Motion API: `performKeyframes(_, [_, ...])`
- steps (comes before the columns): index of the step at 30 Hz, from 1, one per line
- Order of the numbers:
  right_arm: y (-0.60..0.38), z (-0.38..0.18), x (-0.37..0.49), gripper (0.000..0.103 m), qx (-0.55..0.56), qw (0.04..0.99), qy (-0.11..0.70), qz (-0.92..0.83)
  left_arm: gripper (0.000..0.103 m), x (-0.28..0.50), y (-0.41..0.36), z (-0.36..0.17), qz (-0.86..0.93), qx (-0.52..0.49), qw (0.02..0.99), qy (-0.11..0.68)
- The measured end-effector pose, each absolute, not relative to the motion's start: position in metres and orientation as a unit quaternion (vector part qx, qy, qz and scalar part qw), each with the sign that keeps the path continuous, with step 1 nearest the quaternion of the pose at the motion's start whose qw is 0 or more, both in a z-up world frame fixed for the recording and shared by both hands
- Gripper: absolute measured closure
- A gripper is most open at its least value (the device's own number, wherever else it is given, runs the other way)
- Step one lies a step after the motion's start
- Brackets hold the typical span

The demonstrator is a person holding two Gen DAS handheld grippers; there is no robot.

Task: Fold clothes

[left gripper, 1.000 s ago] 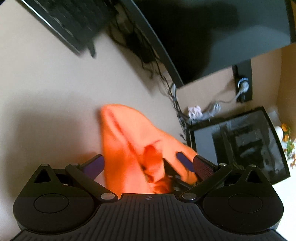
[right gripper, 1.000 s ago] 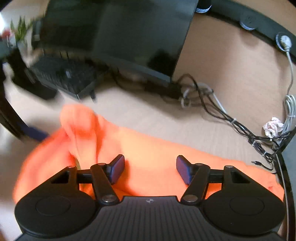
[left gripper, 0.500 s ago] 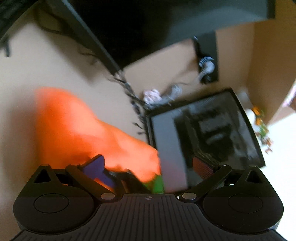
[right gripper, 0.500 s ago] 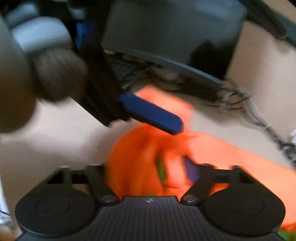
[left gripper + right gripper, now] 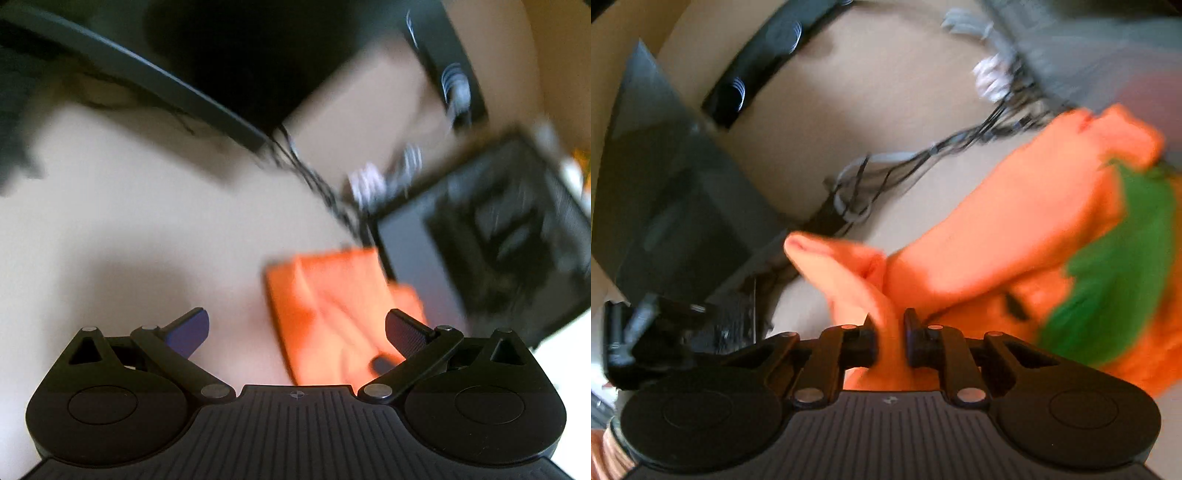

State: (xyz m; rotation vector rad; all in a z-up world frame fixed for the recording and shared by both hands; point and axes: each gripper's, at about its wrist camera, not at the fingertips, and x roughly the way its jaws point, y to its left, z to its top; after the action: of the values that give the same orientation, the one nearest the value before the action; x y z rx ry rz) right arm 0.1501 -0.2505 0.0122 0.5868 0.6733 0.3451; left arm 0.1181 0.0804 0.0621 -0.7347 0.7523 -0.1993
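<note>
Both handheld tools are matte black with ribbed bodies, round side discs and silver pivot screws, the left gripper (image 5: 297,328) wearing blue and dark textured pads, the right gripper (image 5: 889,341) black ones.

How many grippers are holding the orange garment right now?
1. The right gripper is shut on the orange garment; the left gripper is open above the desk, holding nothing.

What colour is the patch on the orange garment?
Green, a patch on the orange garment; clearest in the right wrist view.
</note>
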Motion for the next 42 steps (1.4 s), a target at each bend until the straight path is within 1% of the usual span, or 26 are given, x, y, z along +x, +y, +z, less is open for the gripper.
performKeyframes(3, [-0.277,0.017,0.136,0.091,0.253,0.904,0.319,0.132,0.000,0.142,0.052,0.059,-0.098,-0.293,0.870,0.385])
performKeyframes(4, [-0.276,0.016,0.132,0.090,0.220,0.912,0.323,0.126,0.000,0.148,0.045,0.058,-0.095,-0.274,0.873,0.393])
performKeyframes(6, [-0.265,0.019,0.124,0.083,0.133,0.930,0.324,0.109,0.000,0.160,0.031,0.056,-0.091,-0.236,0.877,0.408])
performKeyframes(8, [-0.251,0.024,0.109,0.080,0.050,0.949,0.299,0.088,0.000,0.171,0.017,0.054,-0.086,-0.198,0.880,0.423])
performKeyframes(10, [-0.234,0.034,0.091,0.061,0.004,0.959,0.258,0.114,0.000,0.183,0.003,0.052,-0.082,-0.159,0.882,0.437])
performKeyframes(11, [-0.224,0.039,0.084,0.038,-0.018,0.963,0.239,0.127,0.000,0.189,-0.004,0.051,-0.079,-0.139,0.882,0.444])
performKeyframes(12, [-0.212,0.041,0.081,0.026,-0.038,0.964,0.223,0.143,0.000,0.194,-0.010,0.050,-0.077,-0.121,0.882,0.450])
performKeyframes(14, [-0.186,0.040,0.081,0.025,-0.086,0.959,0.206,0.175,0.000,0.194,-0.011,0.051,-0.078,-0.119,0.883,0.448])
performKeyframes(19, [-0.133,0.004,0.105,0.025,-0.188,0.924,0.252,0.217,0.000,0.194,-0.014,0.052,-0.080,-0.111,0.885,0.444])
performKeyframes(23, [-0.131,-0.016,0.118,0.024,-0.213,0.917,0.272,0.199,0.000,0.194,-0.016,0.054,-0.082,-0.106,0.887,0.441])
performKeyframes(26, [-0.131,-0.021,0.120,0.024,-0.229,0.916,0.267,0.195,0.000,0.187,-0.013,0.058,-0.089,-0.118,0.888,0.436])
performKeyframes(28, [-0.126,-0.026,0.116,0.024,-0.249,0.916,0.253,0.188,0.000,0.179,-0.006,0.066,-0.103,-0.142,0.892,0.416])
performKeyframes(31, [-0.125,-0.028,0.119,0.024,-0.243,0.919,0.254,0.180,0.000,0.168,0.017,0.072,-0.110,-0.202,0.894,0.386])
performKeyframes(35, [-0.128,-0.027,0.112,0.024,-0.240,0.920,0.257,0.175,0.000,0.190,0.035,0.054,-0.024,-0.186,0.892,0.412])
performKeyframes(37, [-0.130,-0.025,0.107,0.032,-0.245,0.920,0.257,0.166,0.000,0.206,0.026,0.046,-0.009,-0.156,0.892,0.425])
performKeyframes(39, [-0.134,-0.021,0.109,0.046,-0.231,0.923,0.261,0.162,0.000,0.224,0.012,0.039,-0.004,-0.116,0.891,0.439])
performKeyframes(40, [-0.137,-0.018,0.111,0.050,-0.220,0.925,0.264,0.161,0.000,0.230,0.004,0.036,-0.004,-0.099,0.891,0.443])
performKeyframes(42, [-0.144,-0.011,0.115,0.064,-0.183,0.930,0.275,0.161,0.000,0.235,0.003,0.039,-0.005,-0.109,0.892,0.438])
